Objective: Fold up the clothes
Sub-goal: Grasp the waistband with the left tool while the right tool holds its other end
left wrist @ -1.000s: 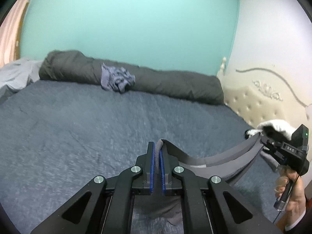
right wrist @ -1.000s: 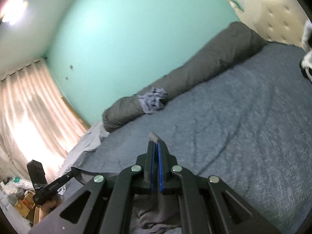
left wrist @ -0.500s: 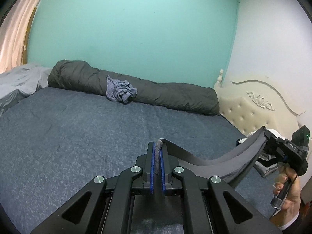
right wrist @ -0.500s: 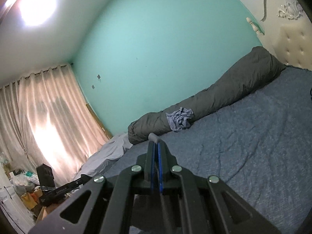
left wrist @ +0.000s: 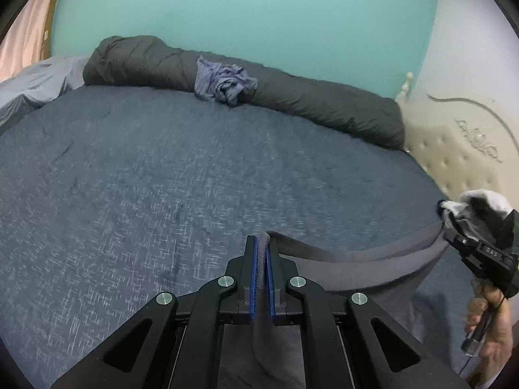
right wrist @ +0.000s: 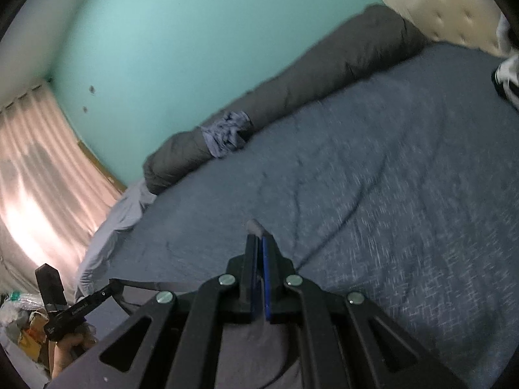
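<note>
- Grey fabric of a garment is stretched between the two grippers, low in the left wrist view, above a blue-grey bedspread.
- One corner of the garment is pinched by the left gripper at bottom centre; its blue-padded jaws are pressed onto the cloth, and a fold sticks up between the tips.
- From there the garment's edge is seen sagging toward the right edge of the frame, where it meets the right gripper, held by a hand.
- In the right wrist view, the right gripper is seen at bottom centre with its jaws clamped on a nub of grey cloth protruding past the tips.
- At lower left of that view the left gripper is gripped by the other hand.
- A rolled dark grey duvet is laid along the far side of the bed, against a teal wall.
- A crumpled bluish garment is draped on that roll.
- A cream tufted headboard is seen at right.
</note>
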